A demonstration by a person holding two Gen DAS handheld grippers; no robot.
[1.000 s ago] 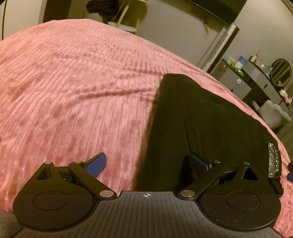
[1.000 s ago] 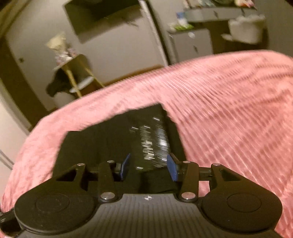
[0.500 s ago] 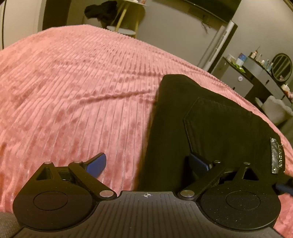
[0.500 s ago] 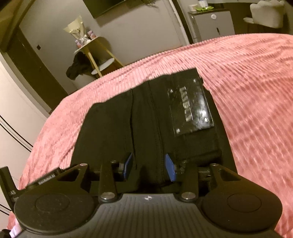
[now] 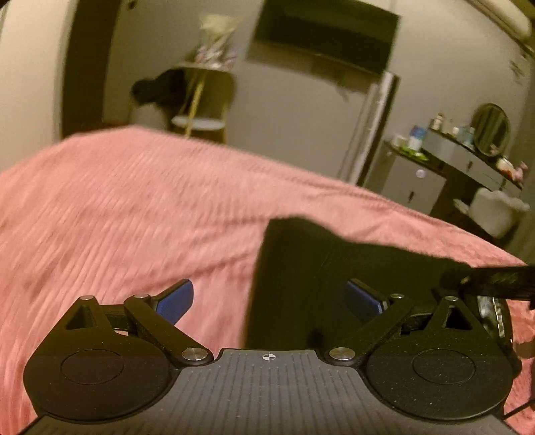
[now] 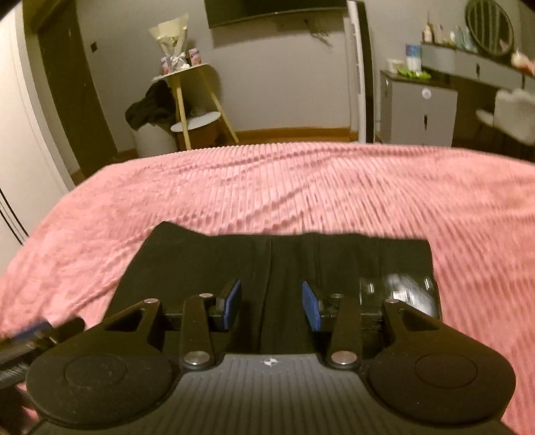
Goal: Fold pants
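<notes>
Folded black pants [image 5: 301, 267] lie flat on the pink ribbed bedspread [image 5: 133, 217]. My left gripper [image 5: 271, 297] stands wide open just above their left edge, one pad over the bedspread and the other over the black cloth. In the right wrist view the pants [image 6: 301, 261] fill the near middle, with a shiny label patch [image 6: 401, 291] at the right. My right gripper [image 6: 271, 302] hovers over them, its blue pads apart and not pressing on the cloth. Part of the right gripper [image 5: 495, 284] shows at the left view's right edge.
Beyond the bed stand a yellow-legged side table [image 6: 187, 77] with a bouquet, dark clothes on a white basket [image 6: 150, 107], a wall TV [image 6: 274, 10], a grey dresser [image 6: 421, 107] with a round mirror, and a white chair [image 5: 498, 210]. Pink bedspread [image 6: 334, 187] spreads around the pants.
The left gripper has risen and tipped up, so more of the room shows, with blur. The right gripper has swung sideways across the pants; the label now sits right of its pads. Both stay open.
</notes>
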